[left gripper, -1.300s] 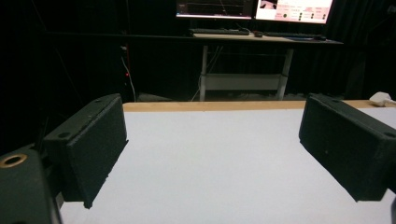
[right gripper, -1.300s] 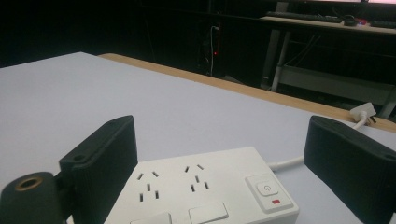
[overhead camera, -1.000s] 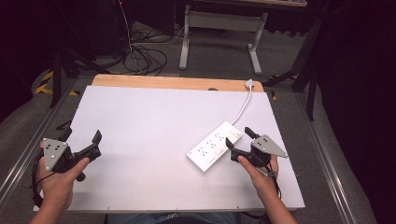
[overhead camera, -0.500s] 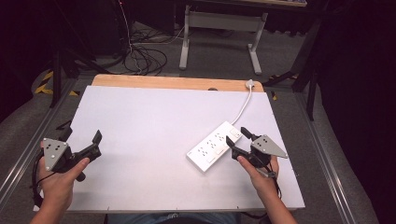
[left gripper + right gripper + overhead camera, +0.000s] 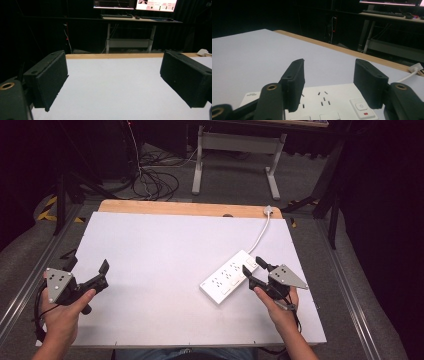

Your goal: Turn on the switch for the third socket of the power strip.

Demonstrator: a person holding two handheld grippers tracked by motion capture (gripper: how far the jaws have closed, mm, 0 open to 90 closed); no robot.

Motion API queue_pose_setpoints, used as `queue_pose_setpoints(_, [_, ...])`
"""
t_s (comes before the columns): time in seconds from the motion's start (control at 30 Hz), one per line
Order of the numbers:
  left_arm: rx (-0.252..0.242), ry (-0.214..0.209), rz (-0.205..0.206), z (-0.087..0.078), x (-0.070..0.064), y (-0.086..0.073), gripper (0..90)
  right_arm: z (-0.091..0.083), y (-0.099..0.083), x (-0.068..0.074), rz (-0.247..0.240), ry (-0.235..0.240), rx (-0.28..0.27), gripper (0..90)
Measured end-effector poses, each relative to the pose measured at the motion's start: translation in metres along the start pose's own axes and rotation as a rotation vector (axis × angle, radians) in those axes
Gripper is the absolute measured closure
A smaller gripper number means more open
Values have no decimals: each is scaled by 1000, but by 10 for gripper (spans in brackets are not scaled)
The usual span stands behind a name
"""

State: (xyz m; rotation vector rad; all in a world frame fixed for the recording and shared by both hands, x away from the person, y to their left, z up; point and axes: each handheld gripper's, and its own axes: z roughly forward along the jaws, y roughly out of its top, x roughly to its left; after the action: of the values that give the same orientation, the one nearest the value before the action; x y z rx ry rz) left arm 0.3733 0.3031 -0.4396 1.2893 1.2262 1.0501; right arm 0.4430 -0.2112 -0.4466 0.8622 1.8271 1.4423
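A white power strip (image 5: 227, 277) lies slanted on the white table top (image 5: 160, 250), right of centre. Its white cable (image 5: 261, 234) runs to a plug (image 5: 268, 211) at the far edge. My right gripper (image 5: 252, 265) is open and hovers at the strip's switch end. In the right gripper view the gripper (image 5: 329, 65) has one jaw to each side above the power strip (image 5: 329, 100), close to the switch (image 5: 361, 107). At the table's near left my left gripper (image 5: 86, 263) is held wide open. Bare table top lies between the jaws of the left gripper (image 5: 113, 75).
A wooden strip (image 5: 190, 209) borders the table's far edge. Beyond it, a desk frame (image 5: 235, 150) and loose cables (image 5: 150, 180) are on the dark floor. Metal rails (image 5: 30, 280) run along both sides of the table. Lit monitors (image 5: 155, 4) stand on a desk farther back.
My right gripper has edged slightly left and forward over the strip's switch end. The left gripper and the strip have stayed put.
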Motion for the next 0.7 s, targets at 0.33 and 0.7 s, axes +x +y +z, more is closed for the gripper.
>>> queue_pose_setpoints(0.33, [0,0,3,0,0,0,84,1,0,1,-20,13,16,545])
queue_pose_setpoints(0.7, [0,-4,6,2,0,0,85,0,0,2,-18,35,24,680])
